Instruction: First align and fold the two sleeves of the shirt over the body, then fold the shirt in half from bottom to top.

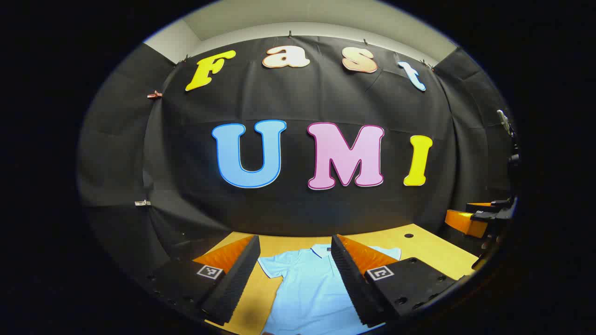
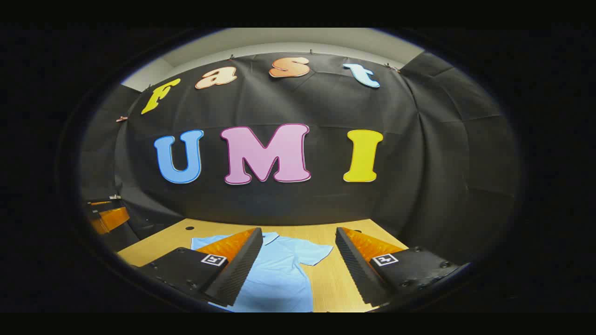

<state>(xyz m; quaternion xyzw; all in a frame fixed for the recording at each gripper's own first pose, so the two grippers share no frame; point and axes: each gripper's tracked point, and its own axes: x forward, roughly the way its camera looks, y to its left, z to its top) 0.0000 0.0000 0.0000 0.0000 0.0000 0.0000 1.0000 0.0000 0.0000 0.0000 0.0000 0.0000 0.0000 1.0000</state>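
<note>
The light blue polo shirt (image 1: 307, 284) lay flat, collar away, on the wooden table (image 1: 433, 256). The left gripper (image 1: 294, 274) hung above it, fingers wide apart and empty; the right gripper (image 2: 298, 267) likewise. Each should probably pinch its near sleeve at the cuff and fold inward evenly. The shirt's hem was cut off below.
</note>
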